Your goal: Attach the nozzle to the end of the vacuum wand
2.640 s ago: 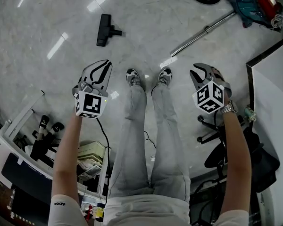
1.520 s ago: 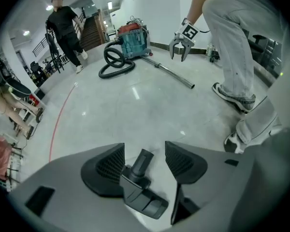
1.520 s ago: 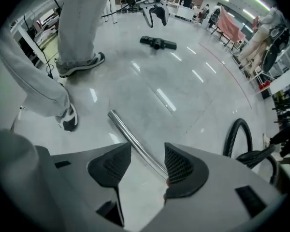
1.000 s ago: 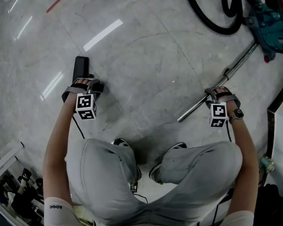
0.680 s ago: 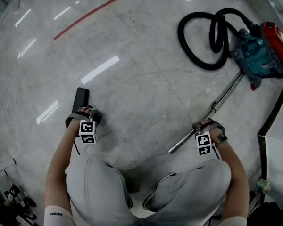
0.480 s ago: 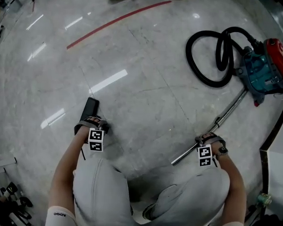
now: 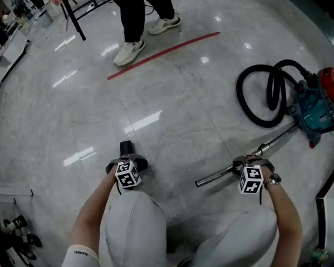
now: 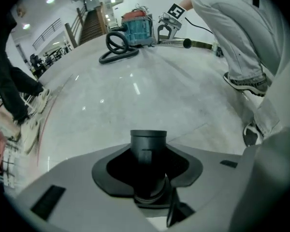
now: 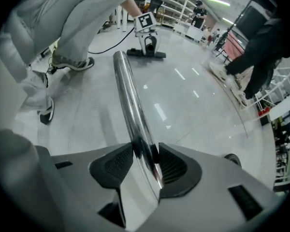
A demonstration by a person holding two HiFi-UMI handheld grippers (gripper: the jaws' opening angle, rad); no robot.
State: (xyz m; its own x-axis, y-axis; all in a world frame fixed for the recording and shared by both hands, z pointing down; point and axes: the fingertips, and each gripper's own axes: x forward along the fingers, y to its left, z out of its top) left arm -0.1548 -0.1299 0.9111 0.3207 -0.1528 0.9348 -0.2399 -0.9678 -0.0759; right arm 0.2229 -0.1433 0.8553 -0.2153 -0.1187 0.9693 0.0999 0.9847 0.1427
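The black floor nozzle point(image 7: 126, 148) lies on the grey floor at the left. My left gripper point(image 7: 126, 160) stands over it, its jaws closing on the nozzle's round neck point(image 8: 148, 151), which fills the gap between the pads. The chrome vacuum wand point(image 7: 222, 174) runs from its free end at mid-floor back to the teal and red vacuum point(image 7: 322, 105). My right gripper point(image 7: 246, 163) grips the wand point(image 9: 130, 100) a little behind the free end, jaws closing, pads on both sides of the tube. The wand's end and the nozzle are well apart.
The black hose point(image 7: 261, 93) coils beside the vacuum. A person's legs point(image 7: 139, 15) stand at the far side behind a red floor line point(image 7: 161, 54). The wearer's knees point(image 7: 133, 227) fill the near edge. Shelving and clutter sit at the lower left.
The view tilted up, bringing in the standing person. Both grippers have closed round their objects, and the right one has carried the wand's end sideways and up off the floor.
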